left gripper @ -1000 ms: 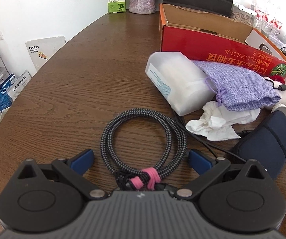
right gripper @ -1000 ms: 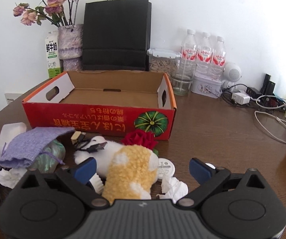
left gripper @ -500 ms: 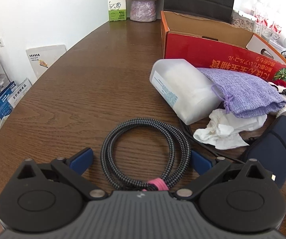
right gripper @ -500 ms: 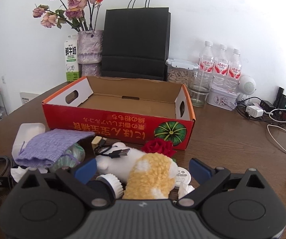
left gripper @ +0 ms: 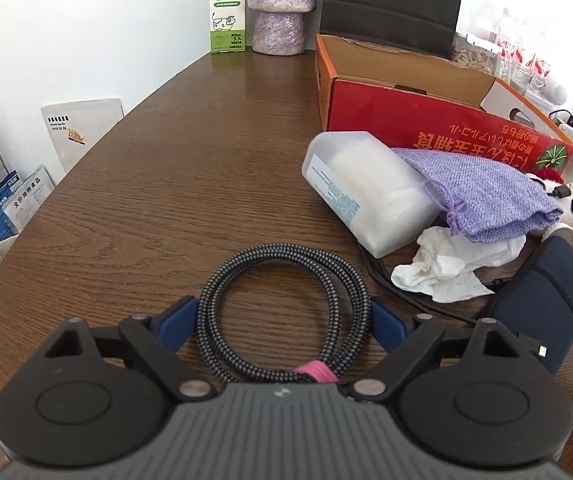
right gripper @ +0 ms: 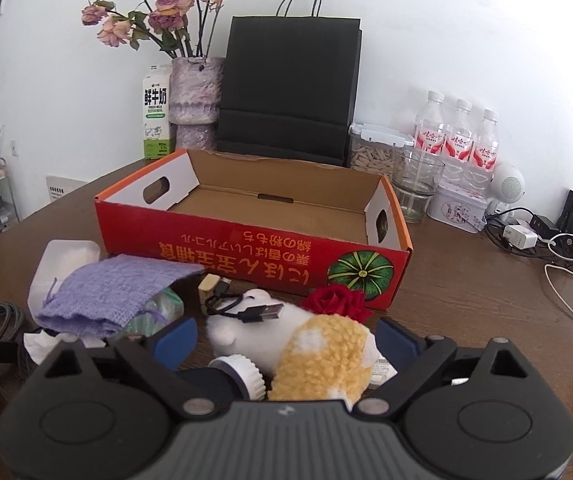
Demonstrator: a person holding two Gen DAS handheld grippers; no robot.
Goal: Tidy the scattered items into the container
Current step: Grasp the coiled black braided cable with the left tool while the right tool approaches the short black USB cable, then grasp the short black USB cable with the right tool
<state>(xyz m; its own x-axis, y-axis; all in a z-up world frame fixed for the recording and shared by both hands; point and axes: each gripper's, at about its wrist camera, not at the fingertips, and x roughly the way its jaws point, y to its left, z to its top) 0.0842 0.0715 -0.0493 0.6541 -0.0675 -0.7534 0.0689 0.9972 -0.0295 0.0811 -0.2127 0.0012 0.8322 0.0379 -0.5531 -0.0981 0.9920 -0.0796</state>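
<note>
I count three water bottles (right gripper: 460,136) at two o'clock, one red box (right gripper: 254,248) at twelve, one purple pouch (right gripper: 114,292) at nine, one plush toy (right gripper: 318,348), one coiled cable (left gripper: 282,304), one milk carton (right gripper: 155,114) at eleven.

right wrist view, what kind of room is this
Probably a home dining or living area, used casually: a brown wooden table against a white wall, holding a purple vase of dried roses, a green-and-white milk carton and three plastic water bottles.

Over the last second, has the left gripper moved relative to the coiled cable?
Yes. The left gripper has advanced over the coiled cable toward the red box; its open fingers now straddle the coil.
</note>
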